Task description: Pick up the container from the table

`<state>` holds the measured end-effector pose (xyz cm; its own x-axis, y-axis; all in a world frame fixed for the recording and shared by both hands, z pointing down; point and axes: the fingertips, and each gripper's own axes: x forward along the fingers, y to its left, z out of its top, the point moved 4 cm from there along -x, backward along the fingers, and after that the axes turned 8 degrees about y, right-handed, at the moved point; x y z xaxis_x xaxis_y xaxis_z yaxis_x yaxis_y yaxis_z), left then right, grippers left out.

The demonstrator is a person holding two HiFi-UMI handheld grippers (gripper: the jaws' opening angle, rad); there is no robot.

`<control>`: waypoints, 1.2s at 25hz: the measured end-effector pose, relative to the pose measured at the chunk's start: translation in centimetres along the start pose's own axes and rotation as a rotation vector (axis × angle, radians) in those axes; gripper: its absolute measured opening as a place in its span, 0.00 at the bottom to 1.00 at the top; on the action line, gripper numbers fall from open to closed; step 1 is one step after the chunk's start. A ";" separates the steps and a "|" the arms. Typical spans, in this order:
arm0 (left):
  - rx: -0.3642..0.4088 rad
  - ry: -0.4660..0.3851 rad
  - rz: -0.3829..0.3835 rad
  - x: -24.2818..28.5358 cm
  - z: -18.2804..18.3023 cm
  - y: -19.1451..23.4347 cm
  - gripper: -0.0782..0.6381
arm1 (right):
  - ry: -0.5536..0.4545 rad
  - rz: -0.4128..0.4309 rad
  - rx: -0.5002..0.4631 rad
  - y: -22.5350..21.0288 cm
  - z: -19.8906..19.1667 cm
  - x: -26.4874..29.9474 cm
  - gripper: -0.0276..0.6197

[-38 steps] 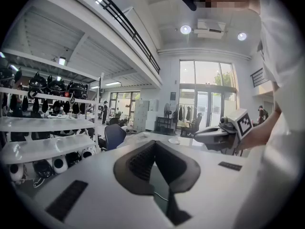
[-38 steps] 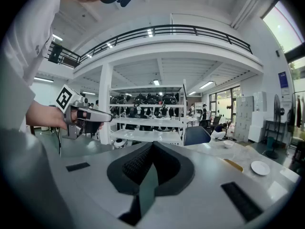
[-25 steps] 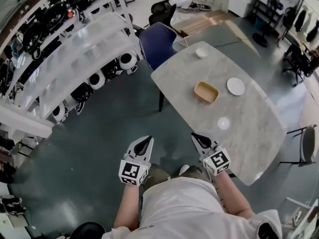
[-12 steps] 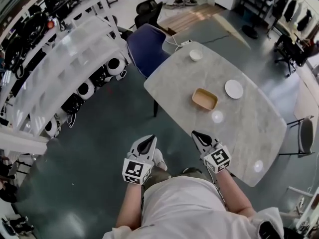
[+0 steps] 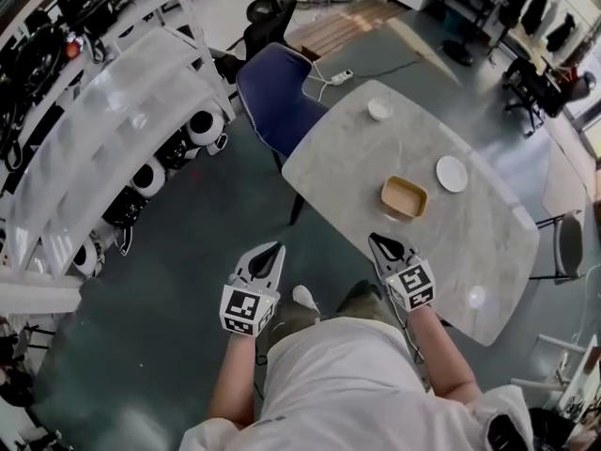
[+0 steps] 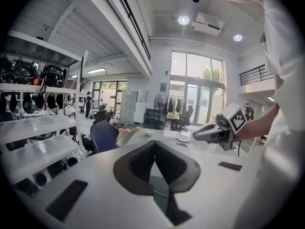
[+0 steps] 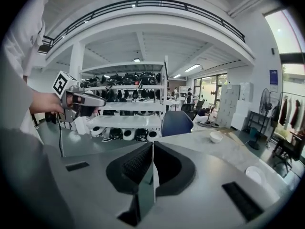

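A: What is being noted as changed?

B: Both tools are being carried in toward the table [image 5: 488, 252]. A second ago the right gripper [image 5: 378, 242] was being held over bare floor, short of the near edge. Now its tip is being seen overlapping that edge in the head view. The left gripper [image 5: 271, 254] is being brought along beside it, still over the floor.

A: And the jaws?

B: The left jaws are being held together, with nothing between them. The right jaws have just been eased apart by the barest sliver. They are all but touching, and nothing is being held there either.

A: The container?

B: The tan container [image 5: 404, 198] is being left flat on the tabletop, just beyond the right tip and untouched. The approach is being judged as nearly closed. The jaws are not yet being opened enough for a rim, so the pick is being judged as not begun.

A: Surface?

B: Pale marbled stone, mostly bare. A white plate [image 5: 452, 174] is being seen just past the container, and a small white bowl [image 5: 379, 109] well apart at the far end.

A: Room?

B: A blue chair [image 5: 272, 92] is being seen at the table's far corner. White shelves [image 5: 103, 158] carrying helmets and round white units are being seen at left, over dark green floor.
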<state>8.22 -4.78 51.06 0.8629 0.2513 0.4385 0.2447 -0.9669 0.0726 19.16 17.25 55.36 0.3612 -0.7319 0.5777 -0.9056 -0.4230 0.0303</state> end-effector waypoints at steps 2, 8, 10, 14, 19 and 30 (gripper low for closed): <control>-0.018 0.016 0.002 -0.1 -0.4 1.1 0.11 | 0.043 -0.007 0.000 -0.6 0.0 1.3 0.09; -0.061 0.068 0.040 -0.1 -1.6 3.4 0.11 | 0.167 -0.017 -0.035 -3.3 -1.6 5.1 0.12; -0.081 0.086 0.063 0.1 -1.9 4.4 0.11 | 0.219 -0.021 -0.037 -4.6 -2.5 6.5 0.14; -0.126 0.128 0.104 1.0 -2.5 5.2 0.11 | 0.345 -0.029 -0.044 -7.6 -5.3 8.6 0.17; -0.172 0.171 0.160 2.4 -3.1 5.8 0.11 | 0.485 -0.031 -0.096 -11.1 -8.9 11.1 0.24; -0.280 0.252 0.289 5.2 -4.3 4.4 0.11 | 0.689 0.003 -0.155 -17.9 -15.4 14.5 0.36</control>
<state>11.87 -7.93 57.45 0.7351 -0.0152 0.6778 -0.1486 -0.9791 0.1392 37.22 22.39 75.75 0.1818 -0.2062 0.9615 -0.9461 -0.3032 0.1139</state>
